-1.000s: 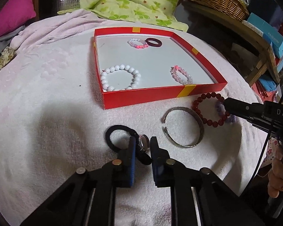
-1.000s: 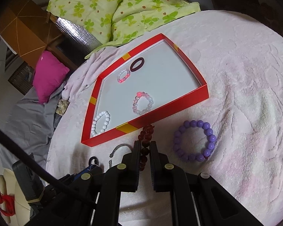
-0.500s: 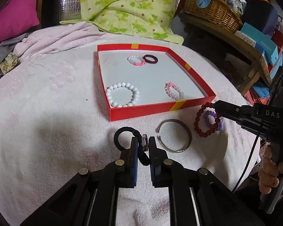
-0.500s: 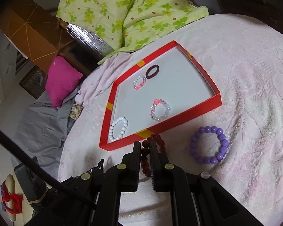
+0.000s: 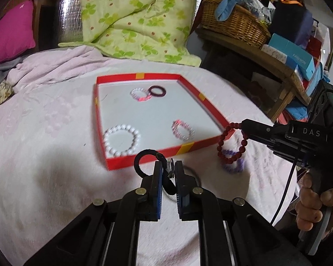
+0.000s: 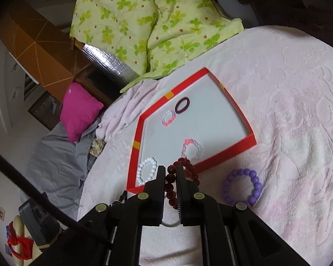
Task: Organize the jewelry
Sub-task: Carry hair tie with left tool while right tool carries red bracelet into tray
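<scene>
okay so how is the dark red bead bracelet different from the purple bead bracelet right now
The dark red bead bracelet hangs in the air, pinched by the right gripper; the purple bead bracelet lies flat on the pink blanket, untouched. The red one dangles near the red tray's corner; the purple one sits clear outside the tray. Their colours differ. Both are loops of round beads, and neither is in the tray yet.

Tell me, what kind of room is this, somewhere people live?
Most likely a lived-in home, perhaps a bedroom or sitting room. A green floral quilt and a magenta pillow lie beyond the pink cloth-covered table, and a wicker basket sits on a cluttered wooden shelf.
</scene>
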Tool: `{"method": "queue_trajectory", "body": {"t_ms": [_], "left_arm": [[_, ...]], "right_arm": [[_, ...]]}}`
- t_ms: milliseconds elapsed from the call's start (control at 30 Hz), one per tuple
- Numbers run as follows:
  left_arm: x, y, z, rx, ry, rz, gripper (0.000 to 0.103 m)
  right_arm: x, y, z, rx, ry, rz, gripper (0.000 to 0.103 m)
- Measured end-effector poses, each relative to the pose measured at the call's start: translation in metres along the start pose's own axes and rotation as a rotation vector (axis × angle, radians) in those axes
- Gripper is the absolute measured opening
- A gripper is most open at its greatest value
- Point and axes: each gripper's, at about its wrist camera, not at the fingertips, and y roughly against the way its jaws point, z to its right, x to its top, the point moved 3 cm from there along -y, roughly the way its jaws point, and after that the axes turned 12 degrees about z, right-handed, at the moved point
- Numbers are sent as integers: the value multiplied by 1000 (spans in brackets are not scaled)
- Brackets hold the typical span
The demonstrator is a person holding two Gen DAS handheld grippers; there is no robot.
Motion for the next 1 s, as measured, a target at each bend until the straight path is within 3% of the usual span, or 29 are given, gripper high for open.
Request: {"method": "queue_trajectory", "body": {"t_ms": [267,600,1000], "left_arm": [[18,-23,10,-18,-8,32,11],[24,-81,18,-7,25,-9,11],[34,-107,11,40,11,10,11]], "right_arm": [[25,-8,-2,-34,17,61,10],[47,-42,15,-111,-13,68,10],[72,-101,23,-83,-8,96,11]]}}
